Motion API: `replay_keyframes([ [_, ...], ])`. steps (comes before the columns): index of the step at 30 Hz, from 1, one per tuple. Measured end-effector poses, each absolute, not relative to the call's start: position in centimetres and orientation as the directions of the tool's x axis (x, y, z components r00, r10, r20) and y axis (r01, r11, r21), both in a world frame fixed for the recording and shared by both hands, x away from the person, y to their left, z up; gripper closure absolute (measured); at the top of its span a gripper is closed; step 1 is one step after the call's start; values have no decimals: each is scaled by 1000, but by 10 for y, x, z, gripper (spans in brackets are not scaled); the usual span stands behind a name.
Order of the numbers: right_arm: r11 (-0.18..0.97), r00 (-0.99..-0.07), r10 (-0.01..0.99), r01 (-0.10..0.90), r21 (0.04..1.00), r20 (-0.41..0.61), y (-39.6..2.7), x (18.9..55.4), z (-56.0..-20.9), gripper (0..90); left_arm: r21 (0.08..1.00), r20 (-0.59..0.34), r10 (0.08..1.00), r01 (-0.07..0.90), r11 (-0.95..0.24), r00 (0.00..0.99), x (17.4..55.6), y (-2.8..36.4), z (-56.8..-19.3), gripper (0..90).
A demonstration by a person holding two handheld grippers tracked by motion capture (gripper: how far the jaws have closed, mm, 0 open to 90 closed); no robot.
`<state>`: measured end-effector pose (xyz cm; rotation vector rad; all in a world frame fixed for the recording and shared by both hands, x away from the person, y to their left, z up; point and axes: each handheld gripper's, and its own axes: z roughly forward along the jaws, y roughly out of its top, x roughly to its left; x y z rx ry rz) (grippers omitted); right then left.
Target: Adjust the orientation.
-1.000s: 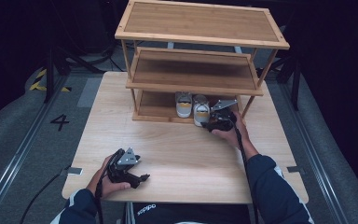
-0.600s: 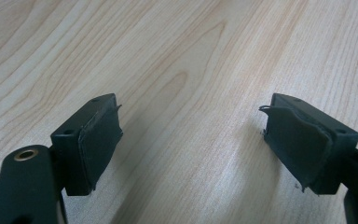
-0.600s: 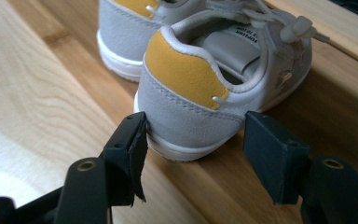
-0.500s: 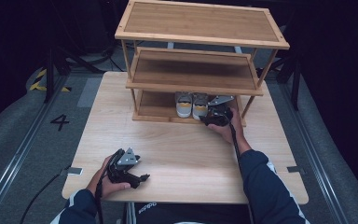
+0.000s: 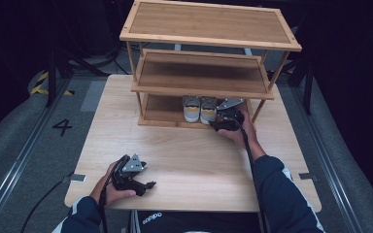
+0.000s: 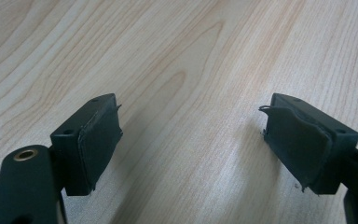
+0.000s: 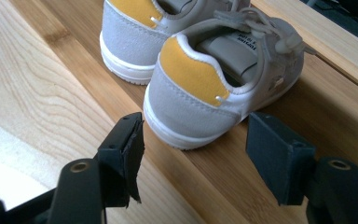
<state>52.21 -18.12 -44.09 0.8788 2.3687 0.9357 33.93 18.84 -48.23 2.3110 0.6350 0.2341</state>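
Dark floor and black drapery surrounded a pale wooden table [image 5: 184, 150], and at its far side stood a three-tier bamboo rack [image 5: 209, 48] whose lowest shelf [image 7: 279, 140] sat just above the tabletop. On that shelf, side by side and touching, rested a pair of small grey sneakers with yellow heel patches, heels toward the person and toes pointing deeper under the rack.

From the right gripper [image 7: 193, 154], the nearer sneaker [image 7: 223, 79] lay straight ahead and slightly beyond the jaw tips, its long axis running away from the gripper along roughly the same line as the jaws. The jaws stood wide apart, holding nothing, with the shoe's heel sitting just past the gap between them and touching neither pad. The farther sneaker [image 7: 135, 32] lay ahead and off to the gripper's left, against the first one's side. In the high view the right gripper [image 5: 226, 119] was at the shelf's front edge, just beside the pair.

Well apart from the shoes, at the table's near edge, the left gripper [image 6: 191, 140] hovered low over bare wood with its jaws likewise spread and empty. The right hand was by far the nearer, so any pinch or nudge on the heel probably fell to it.
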Motion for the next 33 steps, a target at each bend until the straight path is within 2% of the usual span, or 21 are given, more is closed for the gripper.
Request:
replay_keyframes([
  [18, 638, -746, 636, 363, 679, -199, -196, 492, -421, 312, 684, -14, 512, 382, -621, 859, 339, 188, -482, 180],
  [33, 689, -771, 596, 346, 637, -226, -212, 465, -421, 283, 686, -17, 512, 382, -619, 859, 339, 188, -482, 180],
])
